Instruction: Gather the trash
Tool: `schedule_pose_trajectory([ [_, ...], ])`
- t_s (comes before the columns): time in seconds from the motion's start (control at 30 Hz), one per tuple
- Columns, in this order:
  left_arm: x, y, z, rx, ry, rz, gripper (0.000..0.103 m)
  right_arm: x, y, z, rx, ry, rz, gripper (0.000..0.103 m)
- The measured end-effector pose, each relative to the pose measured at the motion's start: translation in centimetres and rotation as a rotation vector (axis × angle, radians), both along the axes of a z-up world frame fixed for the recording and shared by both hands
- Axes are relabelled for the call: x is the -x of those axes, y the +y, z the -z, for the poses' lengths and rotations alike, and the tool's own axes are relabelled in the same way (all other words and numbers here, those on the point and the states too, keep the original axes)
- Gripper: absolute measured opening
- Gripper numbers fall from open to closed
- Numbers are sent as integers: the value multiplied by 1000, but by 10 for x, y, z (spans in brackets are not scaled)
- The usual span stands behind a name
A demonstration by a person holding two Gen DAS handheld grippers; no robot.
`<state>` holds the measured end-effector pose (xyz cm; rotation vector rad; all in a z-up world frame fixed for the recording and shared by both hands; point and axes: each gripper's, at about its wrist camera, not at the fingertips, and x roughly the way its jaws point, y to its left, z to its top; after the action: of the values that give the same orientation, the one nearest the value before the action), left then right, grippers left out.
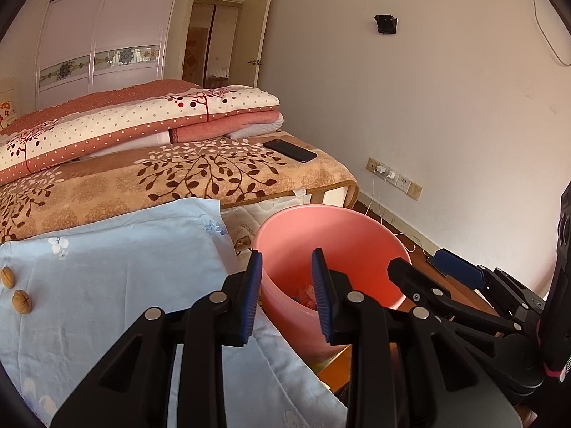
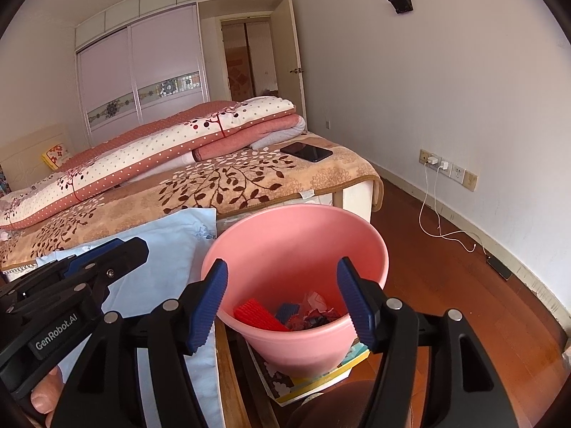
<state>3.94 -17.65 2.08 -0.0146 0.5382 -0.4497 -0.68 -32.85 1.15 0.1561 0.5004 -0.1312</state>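
left wrist view looks over a pale blue cloth (image 1: 117,271) toward a pink bucket (image 1: 357,228) that sits at about one o'clock from the left gripper (image 1: 287,296). that gripper's blue pads stand apart with nothing between them, its tips level with the bucket's near rim. two walnuts (image 1: 16,290) lie on the cloth far off at nine o'clock, touching neither the gripper nor the bucket; they look like the trash left to gather, though that is a judgement.

right wrist view has the right gripper (image 2: 282,299) straight above the bucket's mouth, fingers wide apart and empty, one pad on each side of the opening. down in the bucket lie a red ridged piece (image 2: 258,315), a blue piece (image 2: 287,312) and crumpled wrappers (image 2: 319,306), so some trash is already in. the bucket seems to rest on a book or flat box (image 2: 321,374) on the wooden floor (image 2: 446,285) beside the bed (image 2: 249,178). a dark phone (image 2: 306,152) lies on the bed at twelve o'clock, well apart from all this, and should be left alone.

the step in hand looks like the moment just after a drop, or between pickups: both grippers are empty and close to the bucket. the next move probably calls for swinging the left gripper toward nine o'clock, lowering over one walnut, and closing gently, since a round hard shell may slip or roll on soft cloth. the cloth could bunch up between the pads if the gripper goes too low.
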Motion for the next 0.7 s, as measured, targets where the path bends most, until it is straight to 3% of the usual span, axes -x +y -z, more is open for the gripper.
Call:
schedule_pose_trajectory([
  [0.7, 18, 18, -6, 10, -22, -26, 29, 18, 16, -10, 23, -28, 11, 64],
])
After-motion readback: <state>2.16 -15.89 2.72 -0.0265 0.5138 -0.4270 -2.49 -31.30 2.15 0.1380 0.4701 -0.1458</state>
